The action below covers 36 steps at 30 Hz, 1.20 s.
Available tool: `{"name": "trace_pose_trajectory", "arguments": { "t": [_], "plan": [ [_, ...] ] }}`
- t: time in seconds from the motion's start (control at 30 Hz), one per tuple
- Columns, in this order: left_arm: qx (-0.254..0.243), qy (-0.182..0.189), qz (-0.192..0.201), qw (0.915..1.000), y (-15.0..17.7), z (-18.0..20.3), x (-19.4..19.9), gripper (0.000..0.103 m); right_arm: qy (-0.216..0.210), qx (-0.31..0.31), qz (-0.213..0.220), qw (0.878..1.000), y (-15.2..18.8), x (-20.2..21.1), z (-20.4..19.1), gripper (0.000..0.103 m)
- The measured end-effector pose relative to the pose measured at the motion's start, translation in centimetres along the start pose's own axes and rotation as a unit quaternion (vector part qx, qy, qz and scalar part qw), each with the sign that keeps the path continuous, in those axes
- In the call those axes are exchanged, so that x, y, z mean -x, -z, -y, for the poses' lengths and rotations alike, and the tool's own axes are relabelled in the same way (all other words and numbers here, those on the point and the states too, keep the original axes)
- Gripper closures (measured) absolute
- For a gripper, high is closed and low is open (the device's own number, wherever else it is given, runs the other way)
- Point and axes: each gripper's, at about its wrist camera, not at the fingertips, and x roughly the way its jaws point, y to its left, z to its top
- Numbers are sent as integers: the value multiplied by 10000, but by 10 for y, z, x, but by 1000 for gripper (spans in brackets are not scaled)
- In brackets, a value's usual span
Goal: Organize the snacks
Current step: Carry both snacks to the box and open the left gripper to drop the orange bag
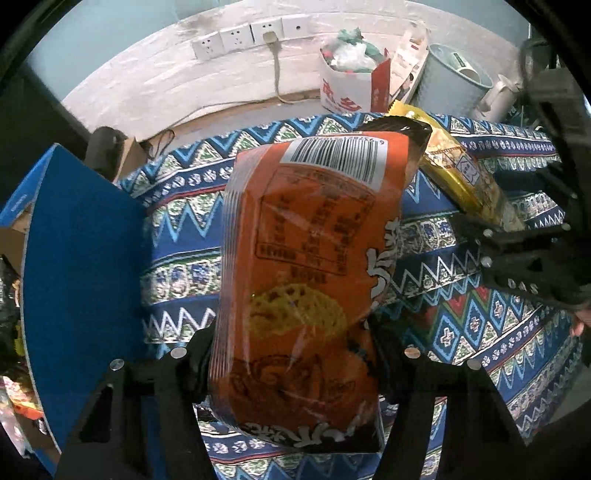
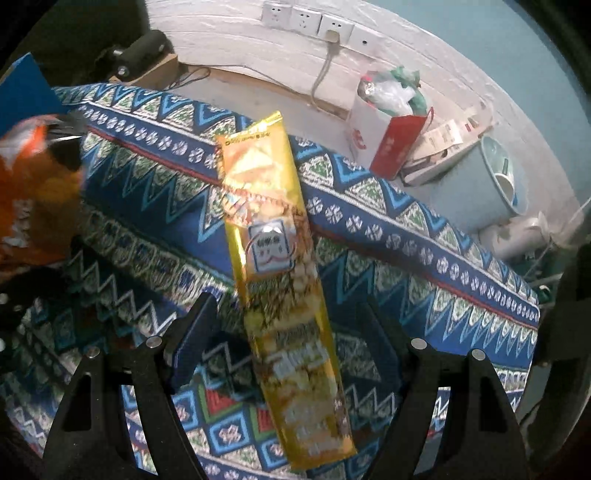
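An orange snack bag with a barcode at its top hangs above the patterned cloth. My left gripper is shut on its lower part, both fingers pressing its sides. A long yellow snack packet lies flat on the cloth. My right gripper stands open over it, one finger on each side with gaps to the wrapper. In the left wrist view the yellow packet shows behind the orange bag. The orange bag is a blur at the left of the right wrist view.
A blue cardboard box stands at the left, with snack wrappers behind it. On the floor beyond the cloth are a white-and-red paper bag full of rubbish and a pale blue bin. A cable hangs from the wall sockets.
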Motion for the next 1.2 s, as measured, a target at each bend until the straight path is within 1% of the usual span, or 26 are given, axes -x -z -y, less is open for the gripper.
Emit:
{"name": "trace_pose_trajectory", "arguments": {
  "t": [0.1, 0.13, 0.2, 0.23, 0.27, 0.37, 0.43, 0.53, 0.63, 0.97, 1.2],
  "plan": [
    [-24, 22, 16, 10000, 4, 2, 5, 36, -33, -73, -38, 10000, 0, -7, 2, 27],
    [-31, 23, 20, 10000, 5, 2, 6, 36, -73, -104, -31, 9999, 1, -8, 2, 34],
    [-41, 12, 42, 10000, 3, -1, 6, 36, -247, -203, -15, 9995, 0, -6, 3, 44],
    [-43, -5, 54, 10000, 6, 0, 8, 36, -299, -224, -26, 9993, 0, -6, 3, 55],
    [-41, -12, 62, 10000, 7, -2, 9, 36, -224, -215, -43, 9995, -1, -5, 3, 65],
    [-14, -3, 91, 10000, 7, -4, 13, 36, -215, -205, -58, 9995, 2, -1, -2, 71],
    [-8, -10, 121, 9999, 8, -4, 18, 36, -244, -269, -52, 9993, 4, 3, -4, 74],
    [24, -26, 165, 9999, 11, -6, 25, 36, -322, -476, -53, 9983, 9, 12, -6, 74],
    [52, -21, 216, 9998, 11, -8, 31, 36, -324, -554, -43, 9979, 12, 21, -8, 74],
    [17, -70, 386, 9992, 22, -16, 55, 36, -328, -837, 162, 9958, 22, 71, -12, 74],
    [57, -57, 611, 9981, 31, -26, 82, 36, -394, -846, 391, 9949, 24, 108, -22, 74]
  ]
}}
